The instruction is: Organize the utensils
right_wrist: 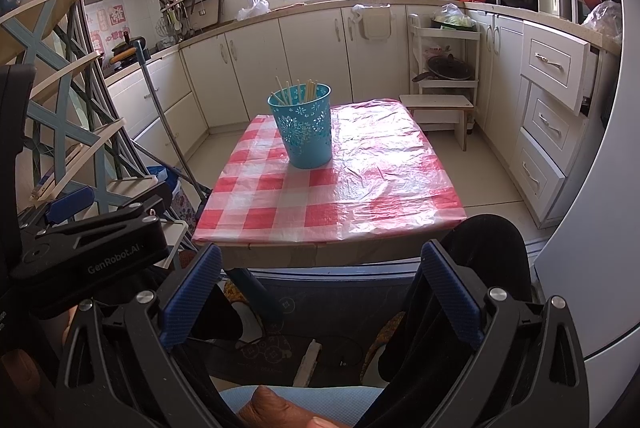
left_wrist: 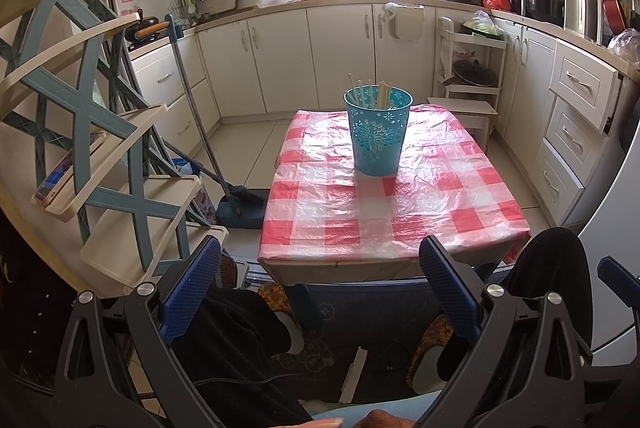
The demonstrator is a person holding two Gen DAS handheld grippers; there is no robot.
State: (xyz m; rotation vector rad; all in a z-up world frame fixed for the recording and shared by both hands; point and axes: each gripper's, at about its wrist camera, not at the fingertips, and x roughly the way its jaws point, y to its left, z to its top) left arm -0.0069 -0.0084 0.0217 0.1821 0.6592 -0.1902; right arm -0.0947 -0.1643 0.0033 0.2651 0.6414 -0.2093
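A teal perforated holder (left_wrist: 377,132) (right_wrist: 303,125) stands on the small table with the red-and-white checked cover (left_wrist: 392,204) (right_wrist: 332,188), towards its far side. Several pale chopsticks (left_wrist: 372,93) (right_wrist: 298,90) stick up out of it. My left gripper (left_wrist: 320,260) is held low, short of the table's near edge, open and empty. My right gripper (right_wrist: 320,264) is also back from the near edge, open with nothing between its blue pads (right_wrist: 192,292). In the right wrist view the left gripper's black body (right_wrist: 92,240) shows at the left.
A blue-and-cream folding rack (left_wrist: 100,132) stands left of the table, with a mop (left_wrist: 240,204) on the floor beside it. A low wooden stool (right_wrist: 440,108) and a white cart stand behind the table. Cabinets and counters ring the room. A person's dark-clothed knees (left_wrist: 552,268) sit below the table's edge.
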